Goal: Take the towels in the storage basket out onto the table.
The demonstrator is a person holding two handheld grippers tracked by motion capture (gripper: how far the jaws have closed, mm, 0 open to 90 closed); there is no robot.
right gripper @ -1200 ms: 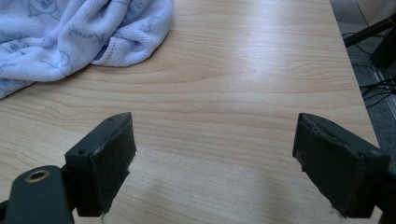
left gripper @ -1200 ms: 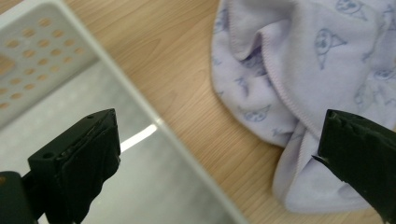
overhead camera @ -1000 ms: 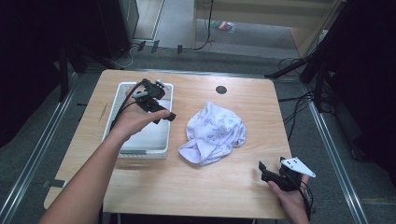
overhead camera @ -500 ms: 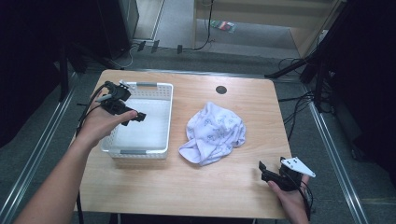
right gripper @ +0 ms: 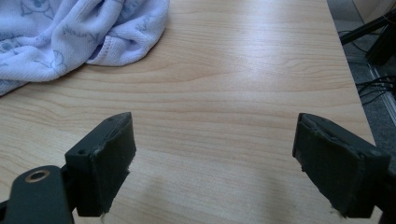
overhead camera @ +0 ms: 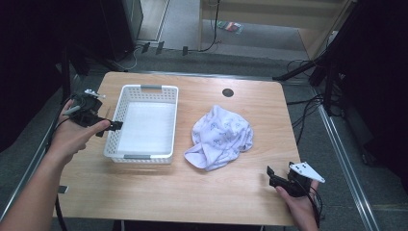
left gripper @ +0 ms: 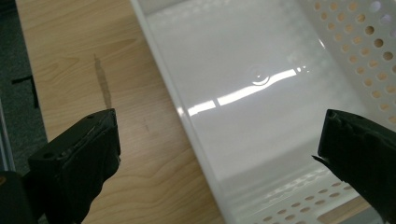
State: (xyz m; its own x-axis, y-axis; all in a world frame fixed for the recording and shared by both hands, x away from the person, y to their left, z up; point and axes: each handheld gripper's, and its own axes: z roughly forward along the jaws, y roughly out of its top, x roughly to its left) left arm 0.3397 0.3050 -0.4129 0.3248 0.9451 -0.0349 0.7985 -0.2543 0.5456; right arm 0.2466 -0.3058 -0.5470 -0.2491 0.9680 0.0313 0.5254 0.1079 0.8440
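My left tool (overhead camera: 111, 126) hangs with its jaws spread wide and nothing between them, straddling the near long rim of the white basket (overhead camera: 141, 154). In the left gripper view (left gripper: 219, 154) one jaw sits over bare wood and the other over the basket's glossy floor, with the perforated wall beyond it. No brand, label or lettering on the basket can be read.

My right tool (overhead camera: 273, 175) is also wide open and empty, low over the surface (overhead camera: 192, 192). Ahead of it and off to its left lies the crumpled pale towel (overhead camera: 220, 137); in the right gripper view (right gripper: 212, 161) that towel (right gripper: 70, 32) carries a faint printed pattern, too soft to read as words.

Half a second ago my left tool was over the basket's far corner; it has since drawn back toward me and outward to the basket's side. A second ago it was above the basket's middle. The right tool and the towel have not shifted.
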